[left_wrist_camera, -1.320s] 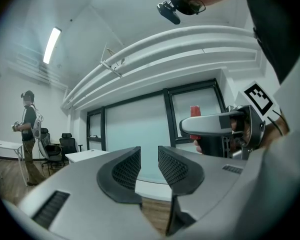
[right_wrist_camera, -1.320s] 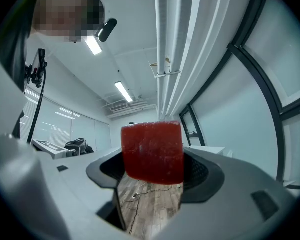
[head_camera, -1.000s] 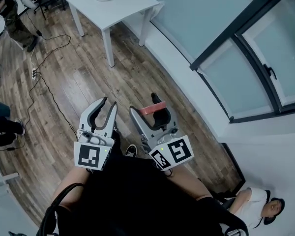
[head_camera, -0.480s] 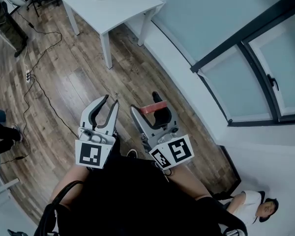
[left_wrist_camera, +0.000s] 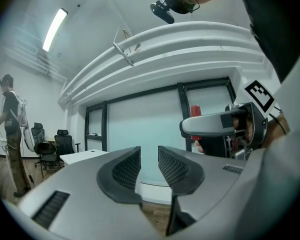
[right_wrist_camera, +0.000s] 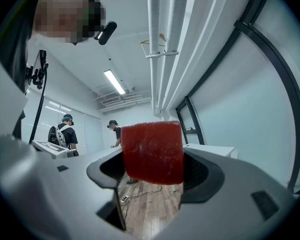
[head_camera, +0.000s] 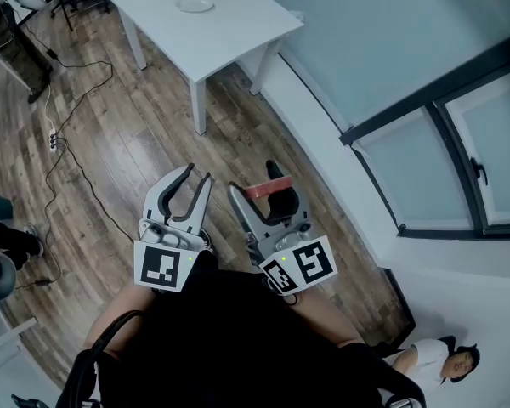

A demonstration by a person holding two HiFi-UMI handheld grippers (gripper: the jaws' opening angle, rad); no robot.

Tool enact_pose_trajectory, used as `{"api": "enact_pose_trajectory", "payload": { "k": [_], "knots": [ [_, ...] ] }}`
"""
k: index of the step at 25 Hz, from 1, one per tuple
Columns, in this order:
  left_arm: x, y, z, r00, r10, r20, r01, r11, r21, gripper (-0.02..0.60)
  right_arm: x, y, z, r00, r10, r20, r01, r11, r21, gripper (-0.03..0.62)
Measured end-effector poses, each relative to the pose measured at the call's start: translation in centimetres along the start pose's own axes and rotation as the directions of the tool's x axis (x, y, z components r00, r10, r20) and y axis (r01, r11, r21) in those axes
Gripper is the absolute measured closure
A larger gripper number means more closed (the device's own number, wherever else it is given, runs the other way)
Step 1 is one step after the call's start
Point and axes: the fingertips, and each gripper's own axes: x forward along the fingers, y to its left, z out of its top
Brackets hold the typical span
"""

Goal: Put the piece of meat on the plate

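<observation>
Below both of your hand-held grippers lies the wooden plank floor (head_camera: 127, 143), and off to the right of the right one runs a pale wall with a dark-framed window (head_camera: 459, 160). Well ahead of both grippers stands the white surface (head_camera: 238, 32) on its legs.

Your left hand-held gripper (head_camera: 197, 175) hangs over the floor just beside the right one. Its jaws are a little apart with nothing between them, and only the far glass wall shows through the gap.

Your right hand-held gripper (head_camera: 257, 187) is clamped on the piece of meat (head_camera: 269, 188), a red block held crosswise between the two pads. Its top rises above them in the right gripper view. So the meat is up in the air in that grip, well apart from the surface.

Each gripper carries its marker cube (head_camera: 164, 267) at the rear, close to your body. The small white plate (head_camera: 195, 5) sits on the far part of the surface, well ahead of both grippers. A thin dark cable (head_camera: 72, 151) trails over the floor to the left of the left gripper
</observation>
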Motion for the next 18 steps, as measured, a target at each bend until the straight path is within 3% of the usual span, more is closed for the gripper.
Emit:
{"api": "enact_pose_trajectory", "payload": {
  "k": [18],
  "knots": [
    [2.3,4.0,-0.2,1.000,-0.010,0.010,0.010,1.000,-0.005,0.471,4.0,-1.2,-0.1,1.000,-0.013,-0.003,0.013,1.000,-0.023,0.281]
  ]
}}
